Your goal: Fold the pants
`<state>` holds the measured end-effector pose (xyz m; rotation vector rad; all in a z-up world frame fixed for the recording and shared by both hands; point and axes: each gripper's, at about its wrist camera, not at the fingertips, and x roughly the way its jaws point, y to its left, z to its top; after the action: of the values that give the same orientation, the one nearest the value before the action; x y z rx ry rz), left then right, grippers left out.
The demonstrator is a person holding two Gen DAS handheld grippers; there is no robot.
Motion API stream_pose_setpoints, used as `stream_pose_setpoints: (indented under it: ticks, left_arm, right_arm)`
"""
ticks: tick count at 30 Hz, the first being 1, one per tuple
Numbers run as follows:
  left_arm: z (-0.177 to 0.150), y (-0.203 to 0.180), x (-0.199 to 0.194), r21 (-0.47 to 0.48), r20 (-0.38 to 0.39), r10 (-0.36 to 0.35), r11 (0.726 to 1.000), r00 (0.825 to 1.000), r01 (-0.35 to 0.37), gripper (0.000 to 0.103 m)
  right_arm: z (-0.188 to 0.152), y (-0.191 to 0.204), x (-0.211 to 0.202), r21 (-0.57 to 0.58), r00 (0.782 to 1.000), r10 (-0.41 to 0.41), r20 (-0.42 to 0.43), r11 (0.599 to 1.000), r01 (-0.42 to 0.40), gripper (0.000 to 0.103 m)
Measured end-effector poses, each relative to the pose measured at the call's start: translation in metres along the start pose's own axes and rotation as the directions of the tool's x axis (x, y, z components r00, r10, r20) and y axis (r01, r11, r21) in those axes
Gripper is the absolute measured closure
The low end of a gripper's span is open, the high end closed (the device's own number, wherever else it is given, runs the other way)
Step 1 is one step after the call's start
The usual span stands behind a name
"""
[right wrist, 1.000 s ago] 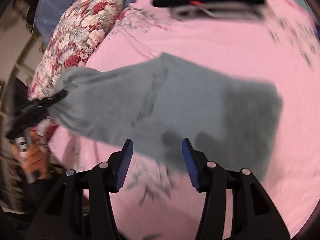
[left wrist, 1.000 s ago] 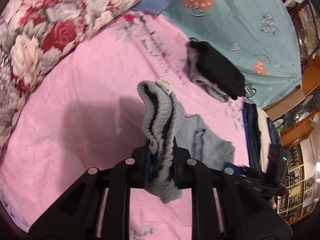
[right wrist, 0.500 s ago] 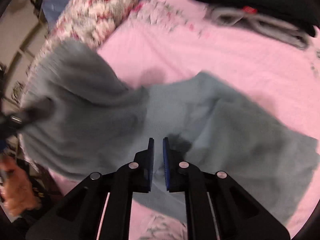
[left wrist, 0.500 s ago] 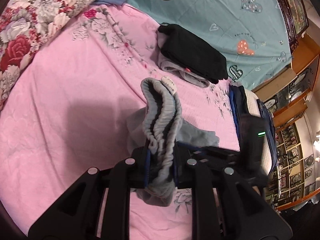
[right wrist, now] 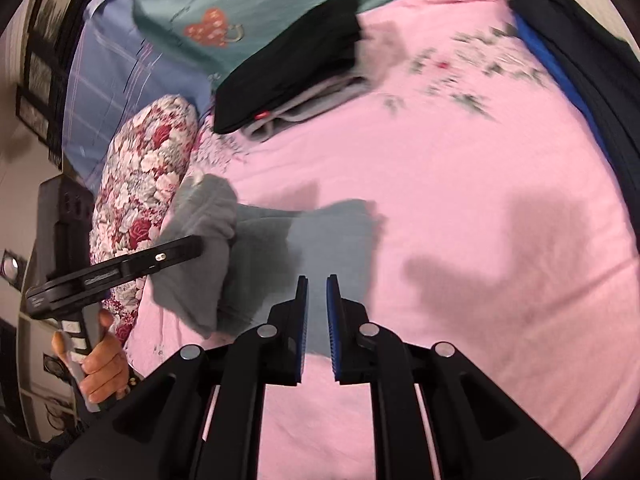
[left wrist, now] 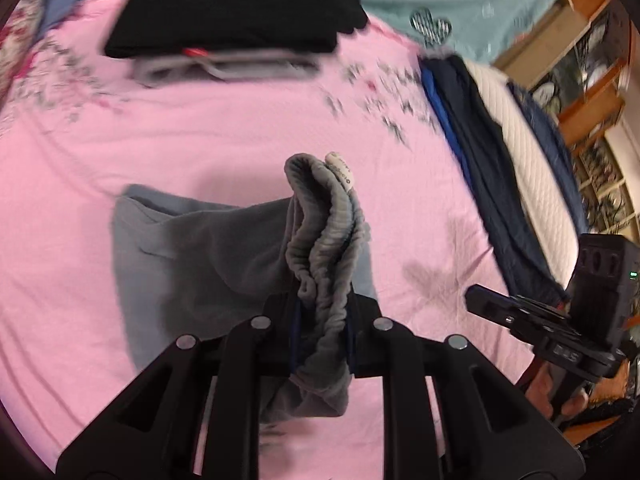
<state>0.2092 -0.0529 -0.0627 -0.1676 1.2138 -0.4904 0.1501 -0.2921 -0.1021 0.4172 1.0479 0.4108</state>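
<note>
Grey pants [left wrist: 192, 256] lie partly folded on the pink bed sheet [left wrist: 200, 136]. My left gripper [left wrist: 322, 320] is shut on their bunched elastic waistband [left wrist: 332, 236], holding it above the folded part. In the right wrist view the pants [right wrist: 332, 240] lie just ahead of my right gripper [right wrist: 317, 300], whose jaws stand nearly closed with a narrow gap and nothing between them. The left gripper [right wrist: 192, 246] shows there at the left, gripping the grey cloth.
A folded black and grey stack [left wrist: 236, 20] lies at the far side of the bed. Dark blue and white folded clothes [left wrist: 492, 152] lie along the right edge. A floral pillow [right wrist: 144, 184] lies at the left. A teal blanket [right wrist: 248, 4] lies behind.
My left gripper has swung right with the waistband, laying the pants over themselves. My right gripper closed half a second ago, then let go of the pants and pulled back slightly.
</note>
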Motion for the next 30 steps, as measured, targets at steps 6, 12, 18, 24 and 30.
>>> stream_pose_setpoints:
  ticks: [6,12,18,24,30]
  left_arm:
    - [-0.006,-0.029,0.066,0.053,-0.142,0.063,0.997,0.988,-0.056,0.065]
    - [-0.014,-0.042,0.046,0.055,-0.113,-0.034,0.998,0.993,0.040,0.030]
    - [-0.031,-0.007,-0.027,0.001,0.086,0.021,1.000,0.996,-0.021,0.016]
    - [-0.050,0.057,-0.048,-0.170,0.125,-0.016,0.985,0.992,0.038,0.021]
    - [-0.061,0.068,-0.010,-0.187,0.052,-0.102,0.976,0.993,0.110,0.031]
  right_arm:
    - [-0.013,-0.048,-0.019,0.080,1.000,0.014,0.010,0.997,-0.015,0.091]
    - [-0.015,-0.059,-0.004,0.098,0.999,0.028,-0.041,0.995,-0.024,0.089]
    - [-0.012,-0.025,0.002,0.036,0.996,0.068,-0.064,0.997,-0.066,0.080]
    - [0.020,0.052,0.039,-0.143,0.988,0.095,-0.125,0.983,-0.112,0.080]
    - [0.029,0.075,0.112,-0.161,0.956,0.023,-0.293,0.984,-0.073,0.080]
